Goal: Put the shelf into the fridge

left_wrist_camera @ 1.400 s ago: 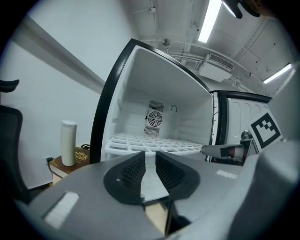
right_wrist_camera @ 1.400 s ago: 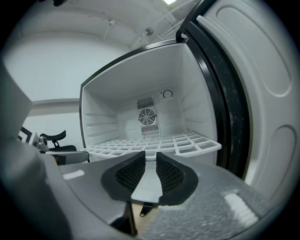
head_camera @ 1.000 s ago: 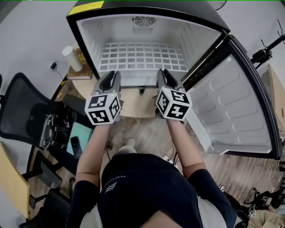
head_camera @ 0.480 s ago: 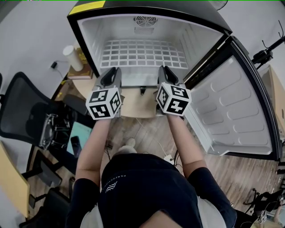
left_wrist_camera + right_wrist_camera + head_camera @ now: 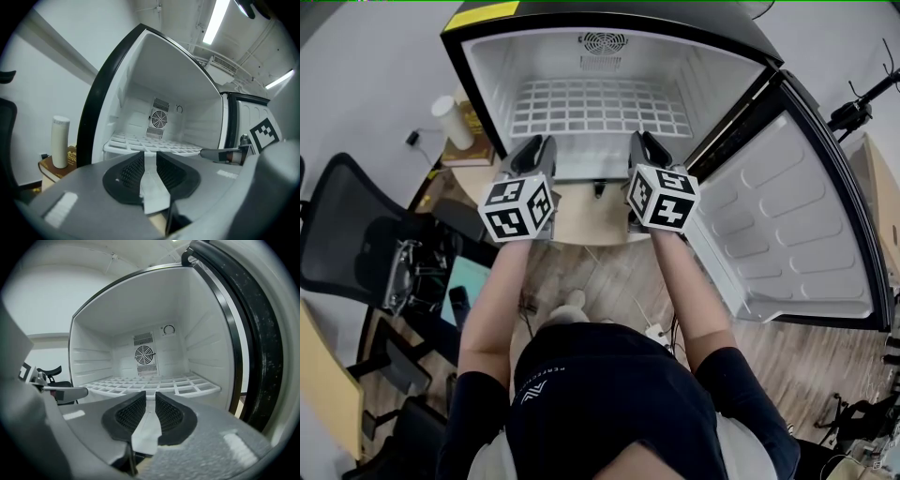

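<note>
1. Closest to you, your dark shirt point(image 5: 609, 403) fills the bottom of the head view, and both bare forearms reach forward from it, well apart.
2. At the end of each forearm sits a marker cube point(image 5: 517, 208), the two of them side by side above a tan desk point(image 5: 586, 220).
3. Your left gripper point(image 5: 536, 142) points nearly level at the fridge mouth. Its jaws stand narrowly spread and have just been opening. In the left gripper view the black ribbed pads point(image 5: 131, 171) leave a slit in which a white strip shows, and they pinch nothing.
4. Your right gripper point(image 5: 641, 141) mirrors it. Its jaws are narrowly spread too and have also just been opening. A white strip again shows in the gap between its pads point(image 5: 129, 416), and nothing is clamped.
5. Both tips sit right at the front edge of the shelf point(image 5: 600, 108).
6. That white grid shelf lies flat inside the fridge point(image 5: 483, 84), spanning it from the left wall to the right wall and reaching back to the rear wall.
7. The fridge door point(image 5: 787, 225) hangs wide open at your right.
8. To the left of the fridge, a white cylinder point(image 5: 450, 122) stands upright on a stack of books point(image 5: 473, 145), and a black chair point(image 5: 342, 244) sits nearer you.
9. Farthest in, a round fan grille point(image 5: 603, 44) sits high on the rear wall.
</note>
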Demonstrator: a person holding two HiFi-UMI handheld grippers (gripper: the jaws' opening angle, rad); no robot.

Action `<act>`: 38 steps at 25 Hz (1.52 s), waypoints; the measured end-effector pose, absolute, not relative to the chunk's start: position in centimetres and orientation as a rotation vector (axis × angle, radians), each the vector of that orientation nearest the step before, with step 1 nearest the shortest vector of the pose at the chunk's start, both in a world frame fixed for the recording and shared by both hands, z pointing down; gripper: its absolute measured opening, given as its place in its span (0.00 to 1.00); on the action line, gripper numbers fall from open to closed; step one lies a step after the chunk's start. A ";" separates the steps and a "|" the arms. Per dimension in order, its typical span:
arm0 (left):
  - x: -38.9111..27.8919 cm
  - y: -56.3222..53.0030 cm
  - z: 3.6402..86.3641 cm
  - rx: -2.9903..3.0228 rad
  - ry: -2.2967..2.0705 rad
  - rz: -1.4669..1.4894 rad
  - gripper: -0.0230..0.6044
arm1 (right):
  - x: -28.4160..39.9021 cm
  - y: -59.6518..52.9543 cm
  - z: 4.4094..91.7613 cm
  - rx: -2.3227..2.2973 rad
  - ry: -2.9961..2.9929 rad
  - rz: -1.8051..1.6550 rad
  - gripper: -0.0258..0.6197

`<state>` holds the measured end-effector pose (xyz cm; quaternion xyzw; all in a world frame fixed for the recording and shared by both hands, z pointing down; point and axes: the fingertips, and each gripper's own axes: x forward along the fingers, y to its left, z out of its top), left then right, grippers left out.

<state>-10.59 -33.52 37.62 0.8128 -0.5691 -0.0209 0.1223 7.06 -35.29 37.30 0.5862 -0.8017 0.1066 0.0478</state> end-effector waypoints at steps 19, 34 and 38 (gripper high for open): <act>-10.9 -29.5 35.4 2.424 -1.636 -0.164 0.05 | 8.2 -30.0 35.7 1.768 -2.556 0.294 0.04; -10.9 -27.5 36.3 2.414 -1.624 -0.141 0.06 | 8.4 -27.5 36.6 1.752 -2.560 0.334 0.04; -11.0 -27.2 36.3 2.410 -1.623 -0.138 0.06 | 8.6 -27.3 36.7 1.763 -2.551 0.341 0.04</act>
